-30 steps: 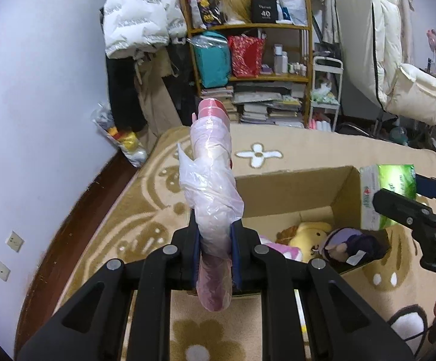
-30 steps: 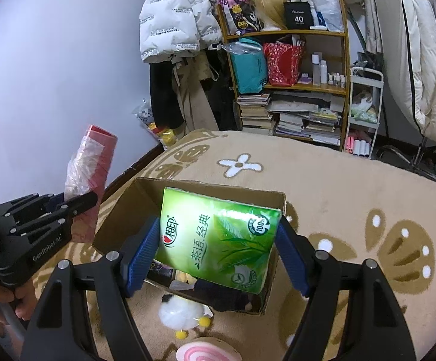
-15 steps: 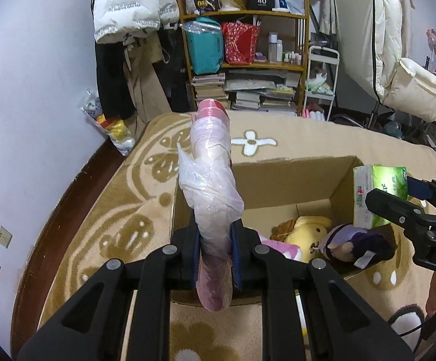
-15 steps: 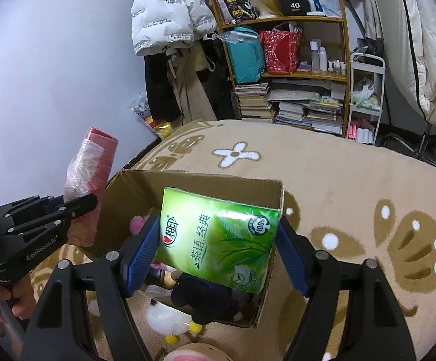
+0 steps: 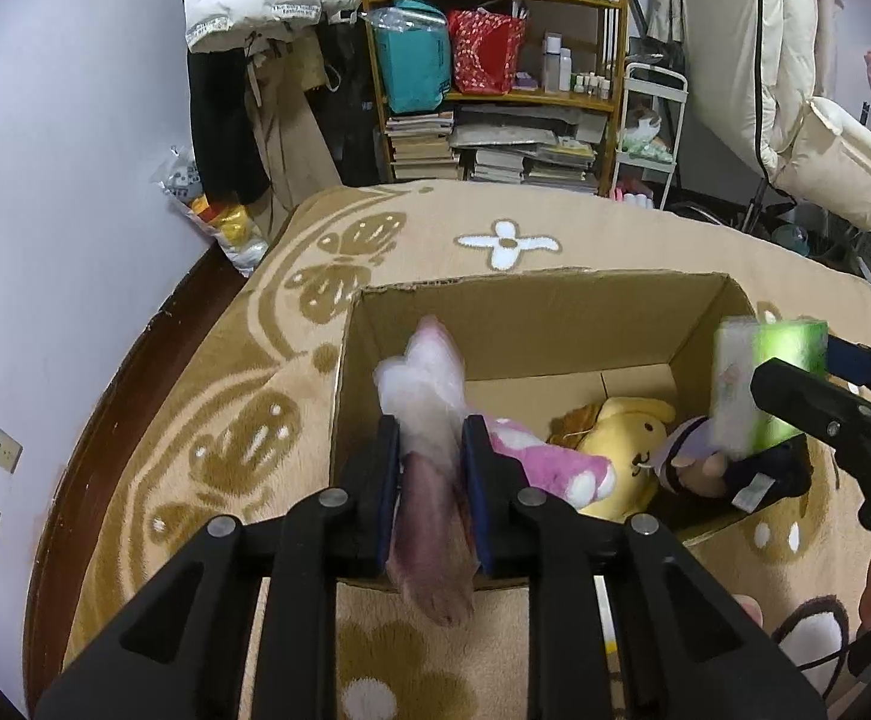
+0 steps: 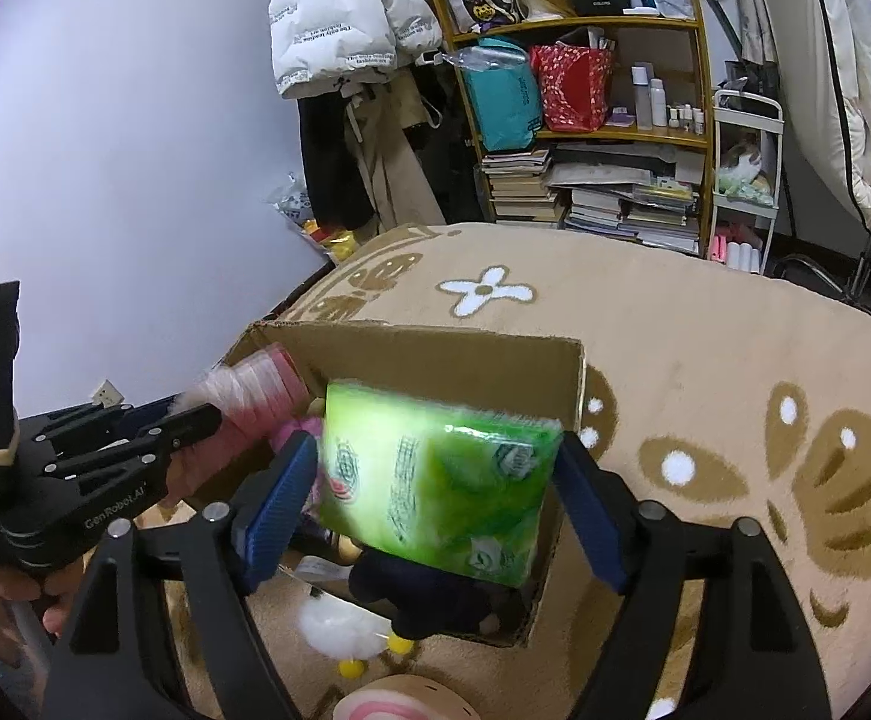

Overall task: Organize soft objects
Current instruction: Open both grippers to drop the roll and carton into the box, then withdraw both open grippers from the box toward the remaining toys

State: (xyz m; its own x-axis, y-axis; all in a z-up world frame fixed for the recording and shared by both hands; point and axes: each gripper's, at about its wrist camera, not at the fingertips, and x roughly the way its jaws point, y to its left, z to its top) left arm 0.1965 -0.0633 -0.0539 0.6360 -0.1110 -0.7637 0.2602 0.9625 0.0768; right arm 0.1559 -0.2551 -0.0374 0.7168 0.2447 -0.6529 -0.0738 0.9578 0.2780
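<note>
My left gripper (image 5: 430,450) is shut on a pink roll wrapped in clear plastic (image 5: 426,384), tipped forward over the left side of an open cardboard box (image 5: 531,318). It also shows in the right wrist view (image 6: 261,384). My right gripper (image 6: 435,480) is shut on a green tissue pack (image 6: 435,468), blurred, over the box's right side (image 6: 561,384); the pack also shows in the left wrist view (image 5: 762,384). Inside the box lie a pink plush (image 5: 546,462), a yellow plush (image 5: 621,438) and a dark-haired doll (image 5: 735,474).
The box stands on a tan patterned blanket (image 5: 435,228). A white fluffy toy (image 6: 339,630) and a pink-striped toy (image 6: 405,699) lie in front of the box. A cluttered shelf (image 5: 495,90) and hanging coats stand behind; a wall is at the left.
Both grippers moved forward and down toward the box. The pink roll has tilted from upright into the box opening, and the tissue pack has dropped lower over the right side.
</note>
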